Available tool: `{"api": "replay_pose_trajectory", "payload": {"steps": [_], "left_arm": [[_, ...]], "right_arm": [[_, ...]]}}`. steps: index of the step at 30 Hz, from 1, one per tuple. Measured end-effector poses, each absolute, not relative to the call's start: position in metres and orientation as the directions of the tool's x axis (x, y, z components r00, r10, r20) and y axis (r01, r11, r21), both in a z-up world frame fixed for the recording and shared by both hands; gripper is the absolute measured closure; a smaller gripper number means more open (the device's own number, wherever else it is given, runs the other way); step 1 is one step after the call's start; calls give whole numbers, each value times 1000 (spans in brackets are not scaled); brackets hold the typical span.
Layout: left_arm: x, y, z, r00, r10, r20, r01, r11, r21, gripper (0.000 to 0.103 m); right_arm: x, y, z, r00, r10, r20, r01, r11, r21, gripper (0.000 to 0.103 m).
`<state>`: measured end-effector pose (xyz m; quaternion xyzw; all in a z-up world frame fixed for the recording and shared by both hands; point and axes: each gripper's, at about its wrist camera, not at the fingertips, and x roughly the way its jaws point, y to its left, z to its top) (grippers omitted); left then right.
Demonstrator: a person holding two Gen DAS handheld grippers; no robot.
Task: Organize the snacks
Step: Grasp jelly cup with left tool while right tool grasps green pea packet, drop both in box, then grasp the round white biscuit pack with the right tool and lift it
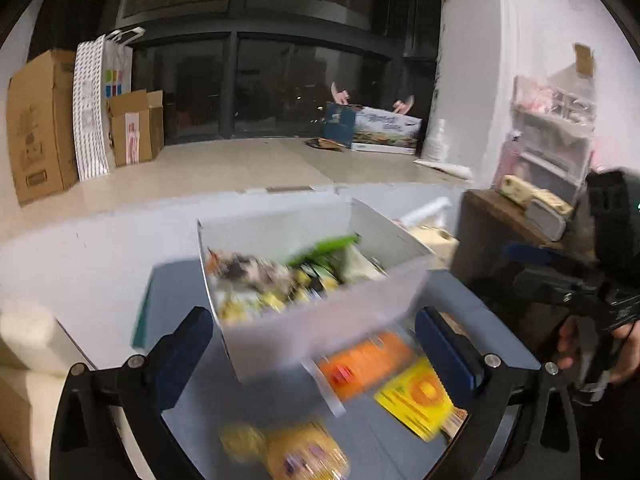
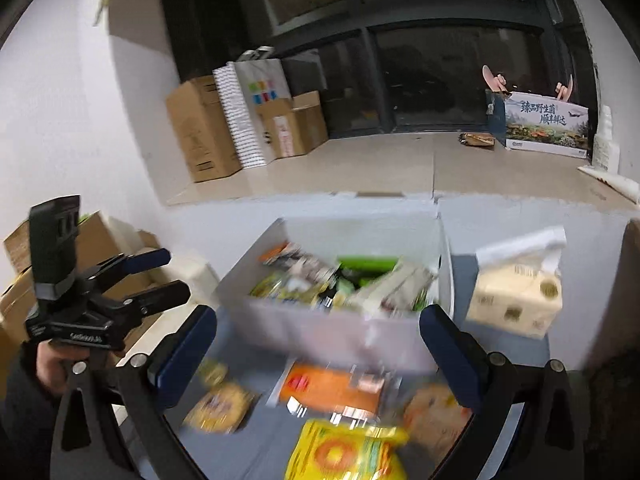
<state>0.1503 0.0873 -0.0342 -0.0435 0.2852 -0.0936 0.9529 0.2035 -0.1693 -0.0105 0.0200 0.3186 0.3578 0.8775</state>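
Note:
A white open box (image 1: 320, 320) full of snack packets stands on a grey table (image 1: 100, 264); it also shows in the right wrist view (image 2: 320, 328). In front of it lie an orange packet (image 1: 364, 364), a yellow packet (image 1: 420, 400) and a round yellow packet (image 1: 304, 456). In the right wrist view the orange packet (image 2: 332, 390), yellow packet (image 2: 344, 456) and round yellow packet (image 2: 220, 404) lie between my fingers. My left gripper (image 1: 316, 360) is open and empty, just before the box. My right gripper (image 2: 320, 360) is open and empty. Both views are blurred.
A pack of tissue rolls (image 2: 516, 300) sits right of the box. A wooden shelf (image 1: 504, 216) with small items stands at the right. Cardboard boxes (image 1: 40, 124) and a printed carton (image 1: 384, 128) stand on the floor by the dark window.

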Motion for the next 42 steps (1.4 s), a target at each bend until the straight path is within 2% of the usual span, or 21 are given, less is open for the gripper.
{"api": "replay_pose_trajectory", "payload": {"steps": [4,11,18,25,29,32,33,34,36,37,38,42], "left_arm": [[104,79,-63,787,-254,-562,180,966,-185,0],[52,58,-97,742,-296,-601,220,955,-198,0],[48,58,-96,755,-315,-576,205,947,-248,0],[50,62,-96,761,-333,-557,199,937,-288,0],[47,62,-98,757,-339,-558,205,935,-289,0],[45,62,-100,758,-337,-558,203,936,-288,0],[45,63,-100,757,-340,-558,204,934,-293,0],[46,63,-101,755,-343,-559,204,933,-297,0],[45,64,-103,756,-341,-559,199,933,-300,0],[45,63,-103,756,-341,-558,198,933,-302,0],[45,63,-104,754,-345,-560,199,931,-306,0],[47,60,-105,749,-345,-566,199,931,-305,0]], "right_arm": [[161,-194,-34,560,615,-555,-579,770,268,0],[128,-228,-78,553,535,-638,-508,824,251,0],[169,-235,-108,533,489,-691,-430,859,277,0],[255,-217,-151,477,412,-776,-318,904,285,0],[287,-204,-173,430,343,-835,-318,923,216,0],[295,-204,-179,443,320,-837,-313,931,190,0],[296,-207,-178,445,331,-832,-305,930,207,3],[295,-209,-177,452,336,-826,-302,929,213,11],[294,-215,-175,463,352,-813,-300,926,230,35],[292,-218,-172,478,364,-800,-299,923,242,50],[289,-222,-168,493,361,-792,-294,926,238,57],[281,-229,-165,497,367,-786,-312,921,234,65]]}}
